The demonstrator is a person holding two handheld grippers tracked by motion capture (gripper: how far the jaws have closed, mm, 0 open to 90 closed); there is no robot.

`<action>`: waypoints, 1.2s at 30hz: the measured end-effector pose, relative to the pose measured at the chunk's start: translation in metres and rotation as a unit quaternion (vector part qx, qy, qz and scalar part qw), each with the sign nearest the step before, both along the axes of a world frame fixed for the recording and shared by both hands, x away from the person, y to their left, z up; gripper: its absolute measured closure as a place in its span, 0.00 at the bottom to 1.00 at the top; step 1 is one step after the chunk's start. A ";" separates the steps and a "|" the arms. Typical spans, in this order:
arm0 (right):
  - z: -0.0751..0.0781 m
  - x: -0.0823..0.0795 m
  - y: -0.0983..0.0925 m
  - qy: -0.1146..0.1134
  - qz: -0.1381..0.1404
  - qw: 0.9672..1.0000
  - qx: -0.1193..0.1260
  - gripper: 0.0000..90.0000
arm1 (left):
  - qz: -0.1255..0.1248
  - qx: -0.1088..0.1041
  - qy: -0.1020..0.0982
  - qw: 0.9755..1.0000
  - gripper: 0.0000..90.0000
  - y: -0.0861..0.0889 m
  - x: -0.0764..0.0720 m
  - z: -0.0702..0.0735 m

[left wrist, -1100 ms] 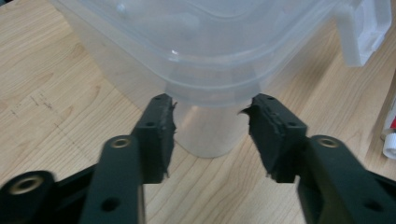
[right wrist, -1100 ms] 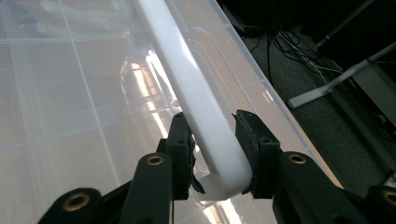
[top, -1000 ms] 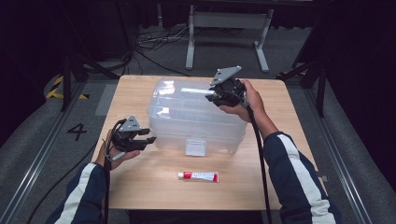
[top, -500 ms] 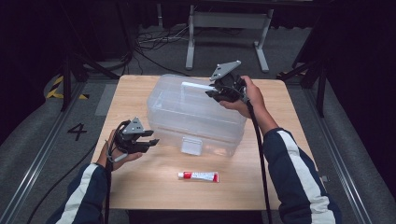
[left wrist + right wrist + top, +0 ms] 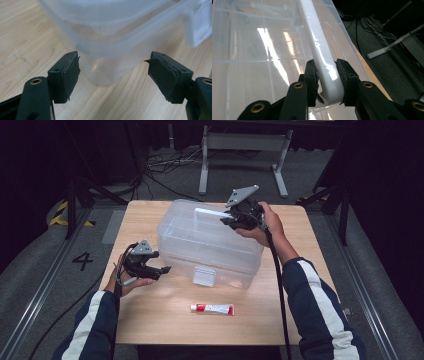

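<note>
A clear plastic storage box (image 5: 200, 245) with its lid on stands in the middle of the wooden table (image 5: 150, 320). My right gripper (image 5: 226, 220) is shut on the box's white carrying handle (image 5: 210, 213); in the right gripper view the gripper (image 5: 327, 75) has its pads pressing both sides of the handle (image 5: 319, 42). My left gripper (image 5: 161, 270) sits low by the box's front left corner. Its jaws have just been opening and stand wide apart in the left gripper view (image 5: 113, 72), with the box corner (image 5: 107, 72) just beyond them and untouched.
A red and white toothpaste tube (image 5: 212, 308) lies on the table in front of the box. A white latch (image 5: 204, 276) hangs on the box's front wall. Beyond the table are dark floor, cables and a metal stand (image 5: 240, 150).
The left gripper's jaws have opened wider beside the box corner. The right gripper keeps its hold on the handle in much the same place.
</note>
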State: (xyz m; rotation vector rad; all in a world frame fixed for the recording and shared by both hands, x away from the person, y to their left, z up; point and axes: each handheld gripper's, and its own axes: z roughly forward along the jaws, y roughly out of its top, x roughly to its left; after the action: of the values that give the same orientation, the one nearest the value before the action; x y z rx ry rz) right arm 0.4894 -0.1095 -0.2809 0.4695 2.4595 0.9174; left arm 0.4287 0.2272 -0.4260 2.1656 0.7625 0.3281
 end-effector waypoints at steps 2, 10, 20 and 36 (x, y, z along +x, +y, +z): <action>0.000 0.002 -0.001 -0.001 0.001 1.000 -0.001 0.80 | 0.005 0.000 -0.005 1.000 0.27 -0.001 0.003 0.000; 0.002 0.008 0.002 0.000 -0.002 1.000 -0.018 0.78 | -0.019 -0.003 -0.002 1.000 0.39 -0.002 0.000 0.003; 0.000 0.014 -0.001 -0.003 -0.010 1.000 -0.021 0.77 | -0.033 0.004 -0.008 0.999 0.47 -0.002 -0.004 0.004; 0.010 0.021 -0.013 0.000 -0.019 1.000 -0.005 0.78 | -0.040 0.000 -0.005 0.999 0.46 -0.005 -0.003 0.004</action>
State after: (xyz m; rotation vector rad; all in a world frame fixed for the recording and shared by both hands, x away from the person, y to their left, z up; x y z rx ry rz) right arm 0.5106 -0.1222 -0.2705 0.5112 2.4460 0.8896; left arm 0.4257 0.2223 -0.4225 2.1859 0.6678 0.2956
